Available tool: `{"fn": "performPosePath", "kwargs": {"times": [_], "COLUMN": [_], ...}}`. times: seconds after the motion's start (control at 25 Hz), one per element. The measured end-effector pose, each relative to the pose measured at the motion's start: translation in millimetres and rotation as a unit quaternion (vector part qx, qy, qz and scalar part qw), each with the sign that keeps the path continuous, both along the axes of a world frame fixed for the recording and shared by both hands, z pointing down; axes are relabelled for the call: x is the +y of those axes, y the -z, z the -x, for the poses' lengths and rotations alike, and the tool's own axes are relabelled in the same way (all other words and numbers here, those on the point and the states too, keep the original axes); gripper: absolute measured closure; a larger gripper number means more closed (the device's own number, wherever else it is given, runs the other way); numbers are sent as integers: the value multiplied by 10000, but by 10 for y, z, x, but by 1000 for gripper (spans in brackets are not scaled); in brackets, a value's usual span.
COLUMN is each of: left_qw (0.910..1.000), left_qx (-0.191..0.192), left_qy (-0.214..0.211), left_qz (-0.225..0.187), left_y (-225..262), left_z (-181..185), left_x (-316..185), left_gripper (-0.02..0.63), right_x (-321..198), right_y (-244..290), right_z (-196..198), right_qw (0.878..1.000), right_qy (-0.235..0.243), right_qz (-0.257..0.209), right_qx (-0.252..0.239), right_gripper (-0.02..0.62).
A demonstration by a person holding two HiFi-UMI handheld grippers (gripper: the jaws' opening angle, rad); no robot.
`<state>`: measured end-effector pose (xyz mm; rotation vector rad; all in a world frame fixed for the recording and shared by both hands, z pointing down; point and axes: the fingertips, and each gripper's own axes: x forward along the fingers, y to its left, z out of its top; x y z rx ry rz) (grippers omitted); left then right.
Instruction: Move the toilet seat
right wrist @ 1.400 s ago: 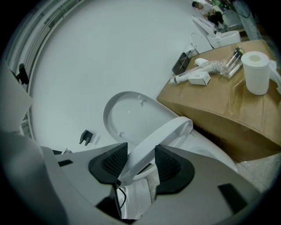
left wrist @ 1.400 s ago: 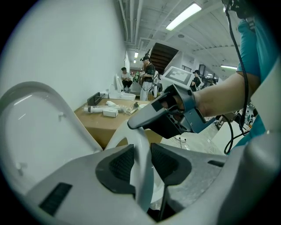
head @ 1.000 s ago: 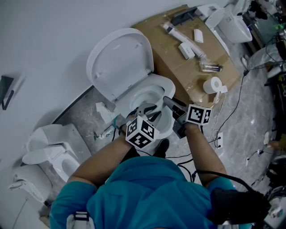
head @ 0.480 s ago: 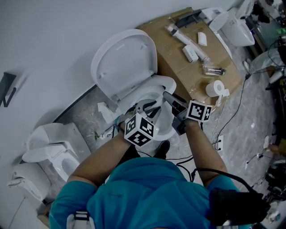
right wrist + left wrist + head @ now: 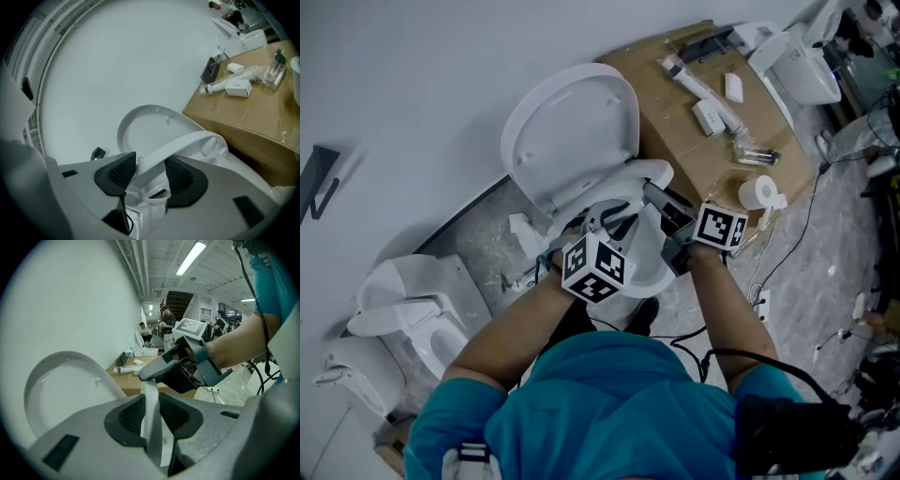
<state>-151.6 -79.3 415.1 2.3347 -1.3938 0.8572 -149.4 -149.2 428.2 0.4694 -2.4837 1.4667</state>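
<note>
Left gripper view: left hand-held gripper (image 5: 151, 419), jaws just closing, pinches the toilet seat (image 5: 183, 144); right hand-held gripper (image 5: 147, 176) clamps it too.

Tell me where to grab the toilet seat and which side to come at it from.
Grip the toilet seat at its front arc, jaws across the thin rim, coming from the front. It likely pivots at the back by the raised lid, so the front end swings freest. The right gripper is clamped on it that way.
</note>
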Motion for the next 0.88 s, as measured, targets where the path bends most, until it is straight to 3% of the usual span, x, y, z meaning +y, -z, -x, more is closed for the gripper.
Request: {"fn": "performPosePath", "kwargs": {"times": [0.88], "left_qw": [9958], "left_qx": [-667], "left_qy": [315], "left_qz": [-540], "left_y": [121], "left_z": [582], "left_x": [-300], "left_gripper": [508], "right_x": [-308], "right_y": [113], "right_z": [572], "right_qw": [9994], "right_qy": [-93], "right_qz": [-258], "right_qx": [-191], "right_gripper": [396]}}
